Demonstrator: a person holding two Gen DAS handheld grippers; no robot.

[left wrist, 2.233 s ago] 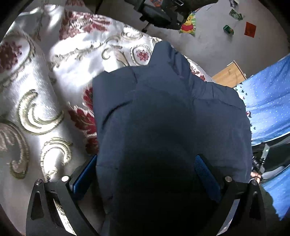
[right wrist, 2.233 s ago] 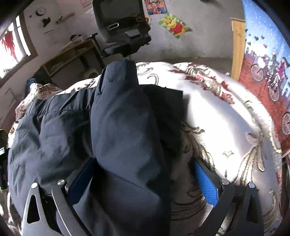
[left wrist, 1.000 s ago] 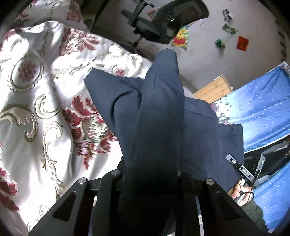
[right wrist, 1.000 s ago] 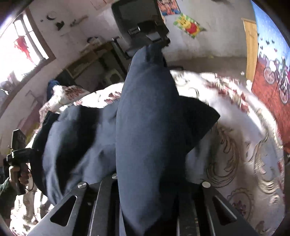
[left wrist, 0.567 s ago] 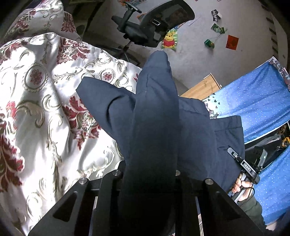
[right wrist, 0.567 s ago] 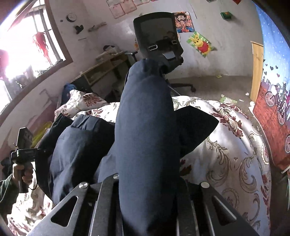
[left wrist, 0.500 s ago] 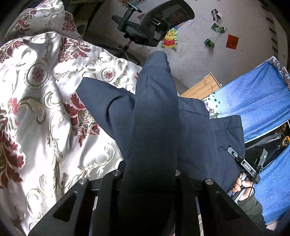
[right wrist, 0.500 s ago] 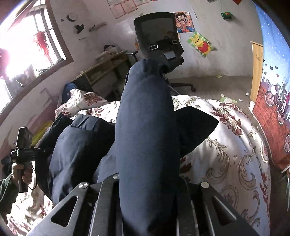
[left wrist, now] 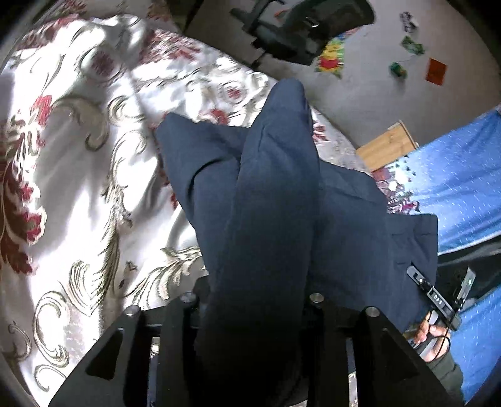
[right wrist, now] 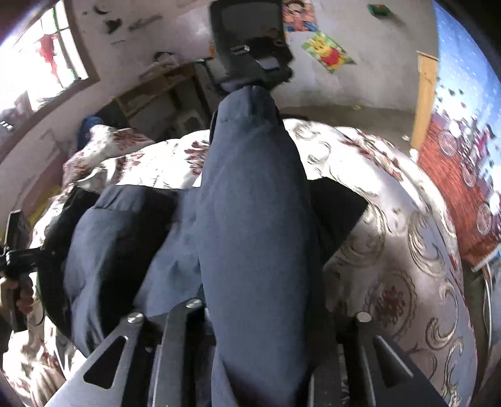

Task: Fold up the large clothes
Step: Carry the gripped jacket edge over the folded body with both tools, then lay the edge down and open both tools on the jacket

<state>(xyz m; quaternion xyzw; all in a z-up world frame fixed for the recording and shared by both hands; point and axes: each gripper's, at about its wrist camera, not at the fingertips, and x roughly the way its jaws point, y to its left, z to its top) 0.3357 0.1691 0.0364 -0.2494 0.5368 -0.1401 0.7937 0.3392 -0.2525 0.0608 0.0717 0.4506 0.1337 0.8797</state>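
Note:
A large dark navy garment (left wrist: pixel 272 194) lies partly on the floral bedspread (left wrist: pixel 78 188). My left gripper (left wrist: pixel 253 300) is shut on a bunched edge of it, and the cloth drapes over the jaws and hides the fingertips. My right gripper (right wrist: pixel 260 306) is shut on another bunched edge of the same garment (right wrist: pixel 250 219), held above the bed. The rest of the cloth hangs down to the bedspread (right wrist: pixel 407 250) between the two grippers. The other hand-held gripper shows at the right edge of the left wrist view (left wrist: pixel 438 300) and the left edge of the right wrist view (right wrist: pixel 15 250).
A black office chair (right wrist: pixel 250 43) stands beyond the bed, also in the left wrist view (left wrist: pixel 307 28). A blue dotted curtain (left wrist: pixel 463 175) hangs at the right. A wooden shelf (right wrist: pixel 150 90) and a window (right wrist: pixel 40 53) are at the back left.
Both grippers closed on the garment and lifted it off the bed. In the last half second the views have shifted a little lower towards the bedspread.

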